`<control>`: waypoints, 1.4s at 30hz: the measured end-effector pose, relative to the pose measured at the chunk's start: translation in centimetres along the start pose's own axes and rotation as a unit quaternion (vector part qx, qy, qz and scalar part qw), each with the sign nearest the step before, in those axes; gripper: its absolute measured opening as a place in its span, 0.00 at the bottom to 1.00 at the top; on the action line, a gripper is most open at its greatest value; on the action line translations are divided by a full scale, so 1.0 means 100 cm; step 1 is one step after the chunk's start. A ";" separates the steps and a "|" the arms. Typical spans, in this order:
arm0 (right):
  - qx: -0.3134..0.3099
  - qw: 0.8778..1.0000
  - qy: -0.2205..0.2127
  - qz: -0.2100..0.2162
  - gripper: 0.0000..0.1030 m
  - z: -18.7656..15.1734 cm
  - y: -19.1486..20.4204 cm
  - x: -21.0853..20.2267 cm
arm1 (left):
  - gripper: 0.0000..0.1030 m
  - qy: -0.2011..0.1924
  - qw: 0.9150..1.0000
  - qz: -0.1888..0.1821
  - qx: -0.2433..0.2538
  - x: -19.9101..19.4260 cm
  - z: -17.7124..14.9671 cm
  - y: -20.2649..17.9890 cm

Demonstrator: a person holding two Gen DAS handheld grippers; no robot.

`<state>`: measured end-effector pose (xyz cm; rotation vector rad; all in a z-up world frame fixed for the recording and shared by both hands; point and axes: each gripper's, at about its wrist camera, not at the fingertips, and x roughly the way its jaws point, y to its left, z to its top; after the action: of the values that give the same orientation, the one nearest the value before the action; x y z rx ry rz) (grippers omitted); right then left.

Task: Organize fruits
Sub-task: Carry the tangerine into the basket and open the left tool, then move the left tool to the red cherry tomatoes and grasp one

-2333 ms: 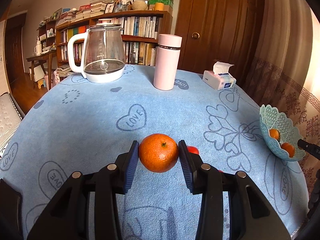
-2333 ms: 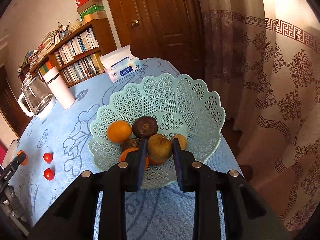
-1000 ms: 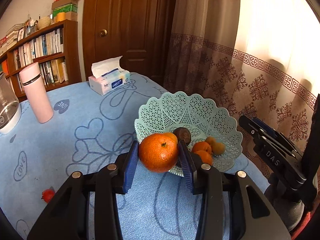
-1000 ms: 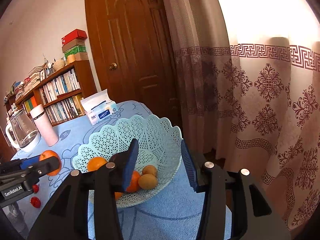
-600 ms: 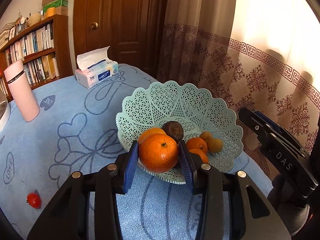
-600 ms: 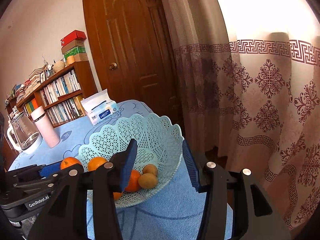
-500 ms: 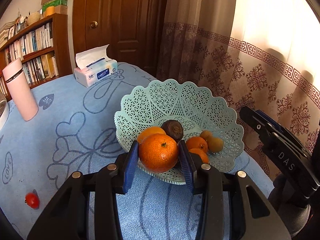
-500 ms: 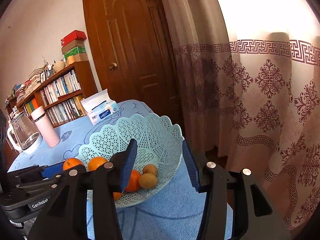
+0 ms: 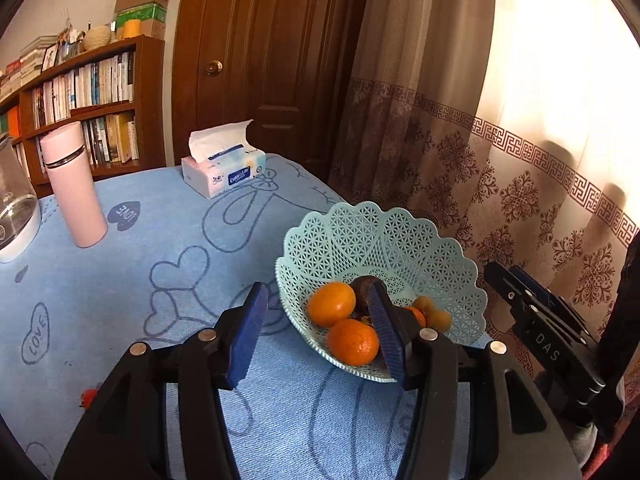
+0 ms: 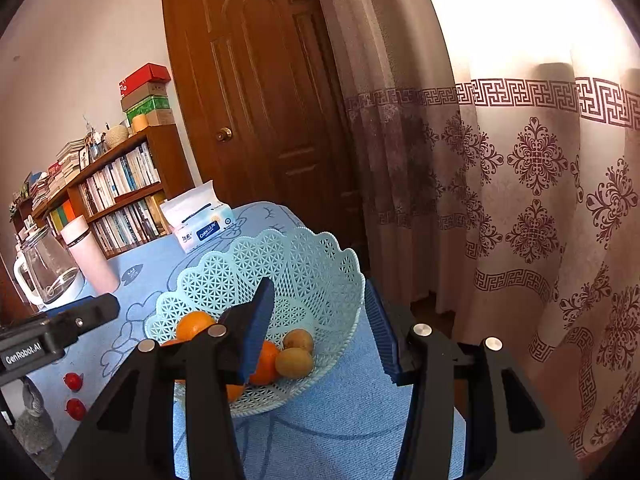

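A light green lattice basket (image 9: 400, 240) stands near the table's right edge and holds several fruits. The orange (image 9: 354, 342) lies in its near side, beside another orange (image 9: 331, 304) and a dark round fruit (image 9: 362, 288). My left gripper (image 9: 316, 334) is open and empty just in front of the basket, its right finger over the rim. My right gripper (image 10: 320, 324) is open and empty, above the basket (image 10: 304, 256), where oranges (image 10: 194, 324) and two brownish fruits (image 10: 294, 362) show. Small red fruits (image 10: 74, 380) lie on the cloth at left.
A blue tablecloth with heart patterns (image 9: 140, 272) covers the table. A pink flask (image 9: 74, 188), a glass kettle (image 9: 14, 208) and a tissue box (image 9: 222, 172) stand at the back. A curtain (image 9: 500, 160) hangs close on the right. A red fruit (image 9: 88, 396) lies at left.
My left gripper has opened and let the orange go; it now lies in the basket. The gripper has drawn back and left a little. My right gripper stays open and has barely moved.
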<state>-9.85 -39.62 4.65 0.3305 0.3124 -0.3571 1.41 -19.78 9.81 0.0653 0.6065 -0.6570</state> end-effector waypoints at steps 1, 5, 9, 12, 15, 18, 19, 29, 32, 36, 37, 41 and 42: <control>0.000 1.000 0.000 0.000 0.47 0.001 -0.001 0.000 | 0.52 -0.004 1.000 0.004 -0.002 -0.004 0.001 0.004; 0.000 1.000 -0.001 0.000 0.47 0.001 -0.001 0.000 | 0.60 -0.022 0.999 0.022 -0.012 -0.022 0.004 0.020; 0.000 1.000 -0.003 -0.001 0.47 0.000 -0.002 -0.001 | 0.70 -0.036 0.998 0.045 -0.026 -0.041 0.002 0.041; -0.001 1.000 -0.003 -0.002 0.48 0.001 -0.002 -0.001 | 0.71 -0.038 0.996 0.070 -0.045 -0.054 -0.002 0.062; -0.002 1.000 -0.005 -0.003 0.54 0.001 -0.003 -0.001 | 0.78 -0.039 0.993 0.093 -0.069 -0.065 -0.007 0.085; -0.006 1.000 -0.009 -0.005 0.54 0.002 -0.002 -0.003 | 0.78 -0.038 0.989 0.113 -0.083 -0.074 -0.014 0.103; -0.008 1.000 -0.009 -0.006 0.55 0.002 -0.001 -0.003 | 0.78 -0.037 0.988 0.118 -0.089 -0.077 -0.016 0.109; -0.014 1.000 -0.007 0.015 0.63 0.003 0.008 -0.010 | 0.86 -0.005 0.981 0.152 -0.119 -0.076 -0.044 0.140; -0.022 0.999 0.003 0.038 0.69 0.000 0.019 -0.014 | 0.86 0.008 0.980 0.161 -0.121 -0.068 -0.051 0.144; -0.041 0.996 0.017 0.082 0.73 -0.005 0.041 -0.019 | 0.88 0.028 0.978 0.166 -0.123 -0.058 -0.059 0.150; -0.046 0.994 0.022 0.094 0.73 -0.007 0.047 -0.020 | 0.88 0.033 0.978 0.167 -0.124 -0.055 -0.061 0.151; -0.070 0.988 0.044 0.133 0.73 -0.017 0.069 -0.023 | 0.88 0.050 0.978 0.167 -0.117 -0.045 -0.068 0.152; -0.077 0.986 0.048 0.141 0.73 -0.019 0.075 -0.024 | 0.88 0.054 0.978 0.167 -0.116 -0.043 -0.069 0.152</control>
<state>-9.53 -31.61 5.67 0.2352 0.3809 -0.0382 4.15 -3.61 4.49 -0.0156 0.7529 -0.2546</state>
